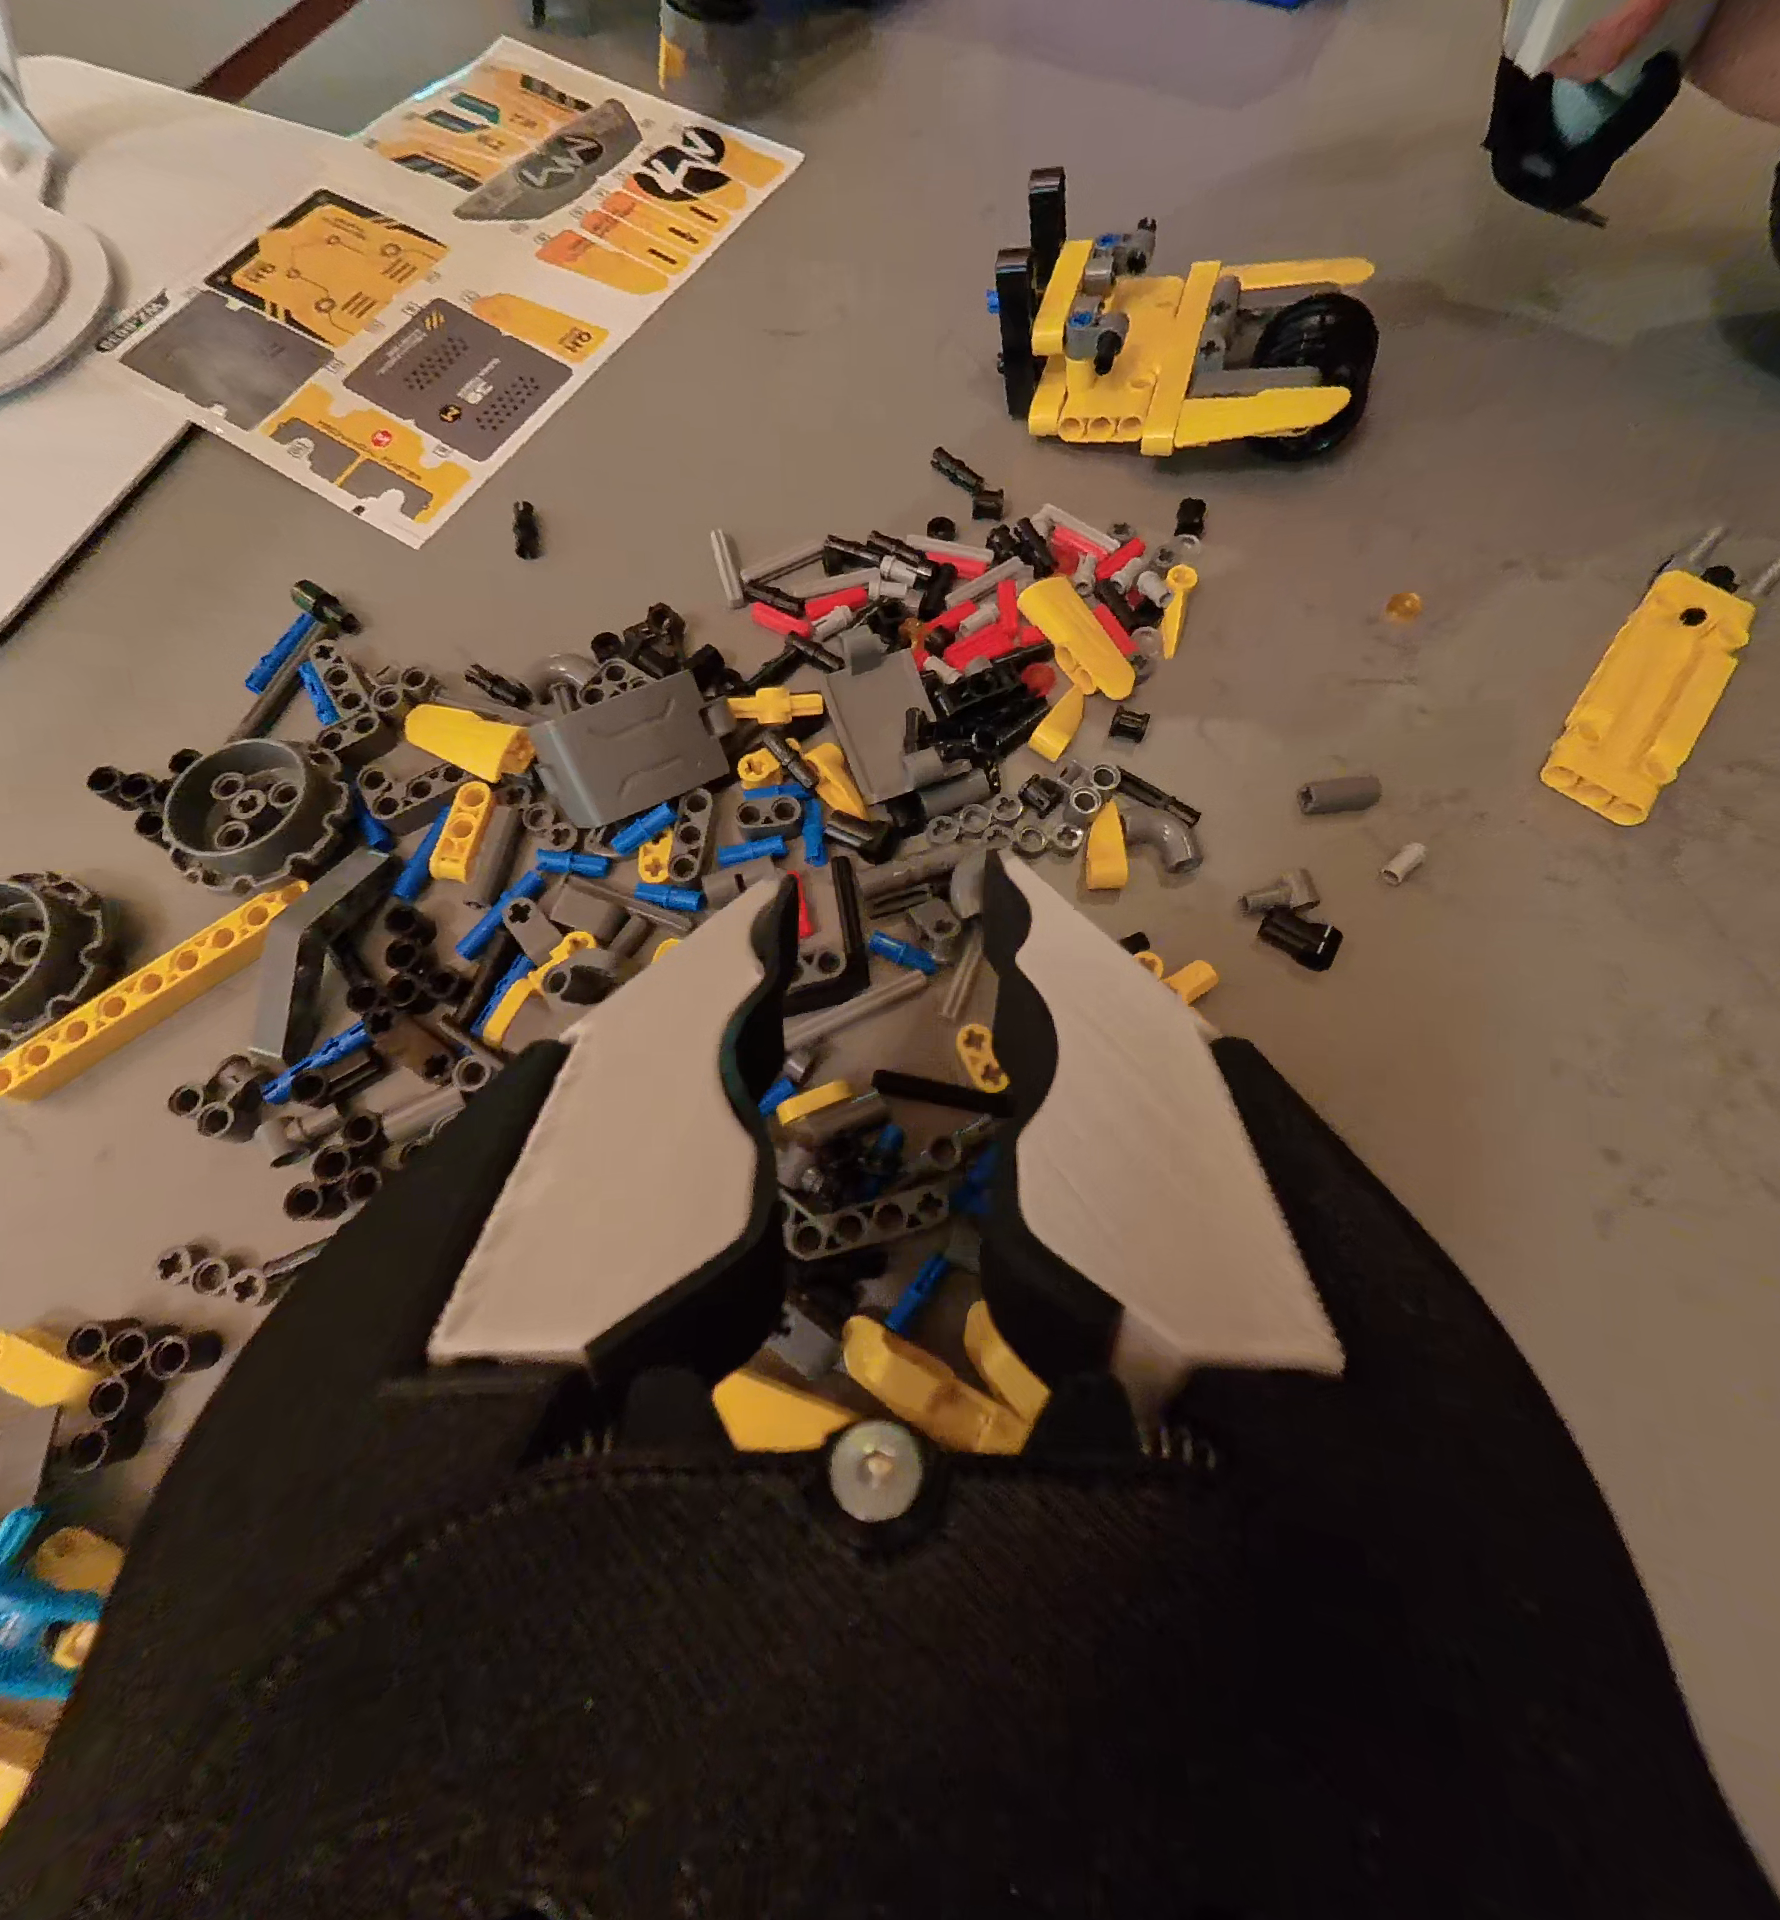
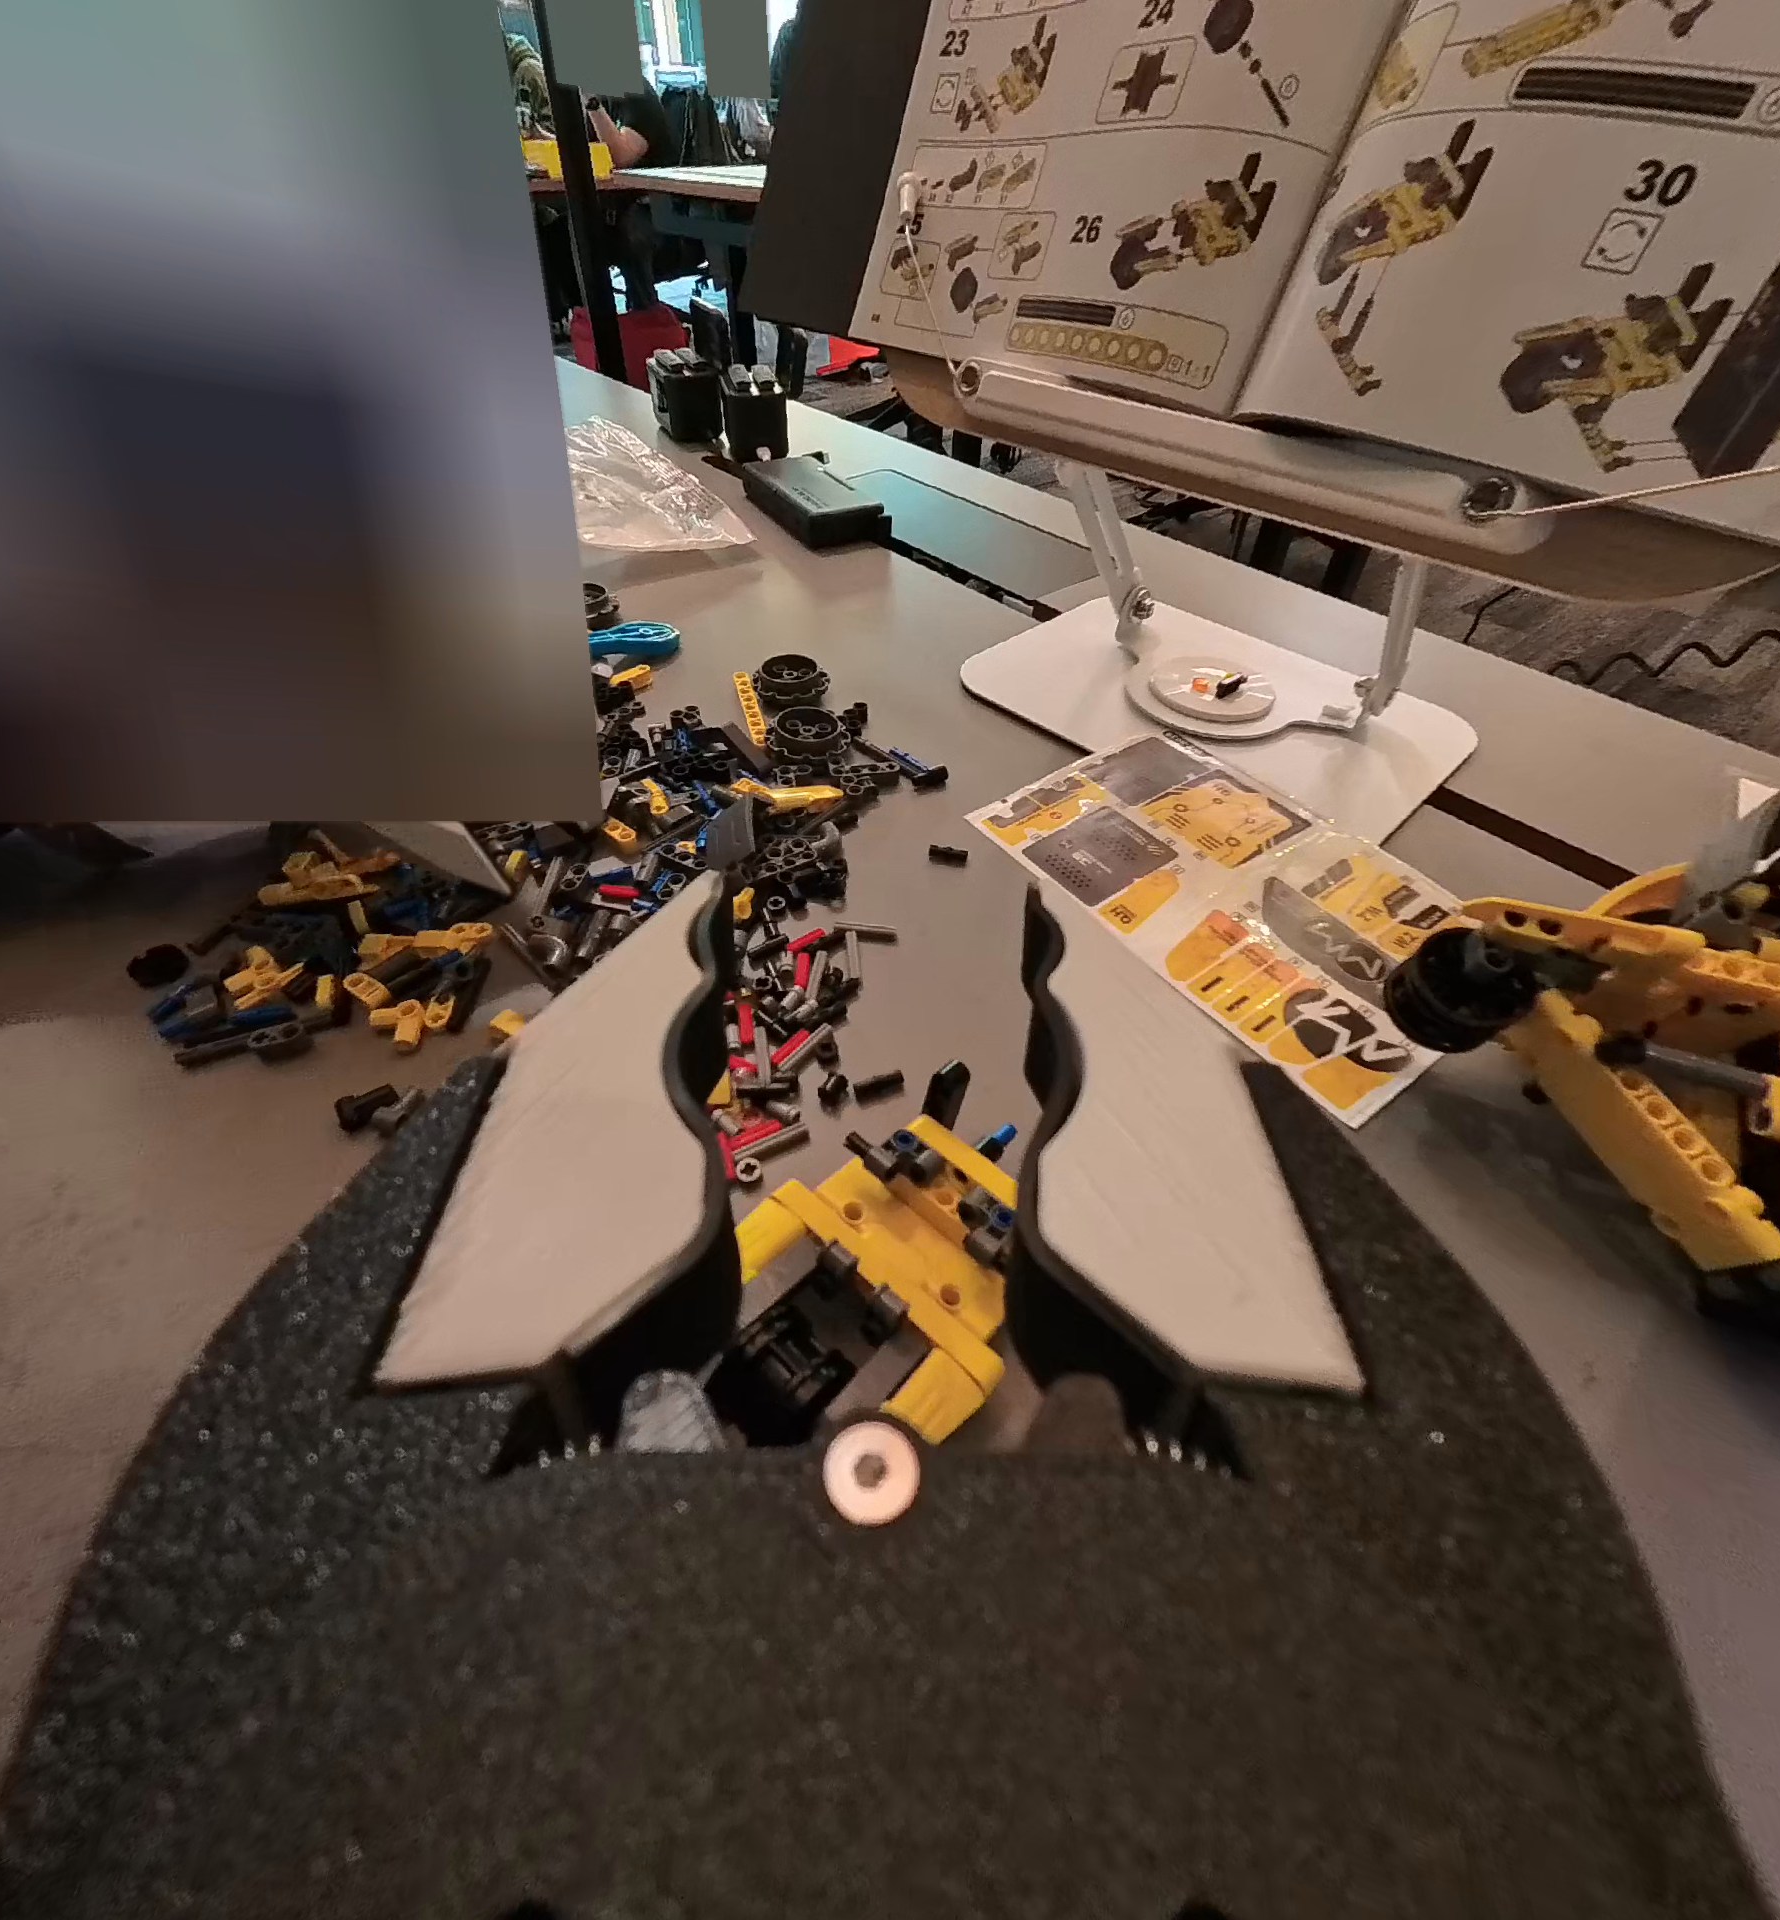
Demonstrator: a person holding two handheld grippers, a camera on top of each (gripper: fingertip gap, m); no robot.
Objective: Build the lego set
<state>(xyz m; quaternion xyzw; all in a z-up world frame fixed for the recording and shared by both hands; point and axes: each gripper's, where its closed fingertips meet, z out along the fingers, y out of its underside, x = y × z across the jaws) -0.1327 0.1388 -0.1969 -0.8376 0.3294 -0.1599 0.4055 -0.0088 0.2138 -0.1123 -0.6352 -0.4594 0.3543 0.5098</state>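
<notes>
My left gripper (image 1: 886,888) is open and empty, hovering low over a pile of small loose building-toy parts (image 1: 657,790) in black, grey, blue, yellow and red. My right gripper (image 2: 878,902) is open and empty; it shows far off in the left wrist view (image 1: 1551,135). Below and between its fingers a small yellow sub-assembly with a black wheel (image 2: 886,1247) rests on the grey table; it also shows in the left wrist view (image 1: 1177,343), apart from the gripper. The same pile (image 2: 720,831) lies ahead of the right gripper.
A sticker sheet (image 1: 450,291) (image 2: 1208,904) lies beside a white book stand (image 2: 1218,675) holding an open instruction booklet (image 2: 1385,208). A larger yellow model (image 2: 1644,1039) stands at the right. Two dark wheel hubs (image 1: 252,800) and a flat yellow sub-assembly (image 1: 1644,696) flank the pile. Left tips to right tips: about 15 centimetres.
</notes>
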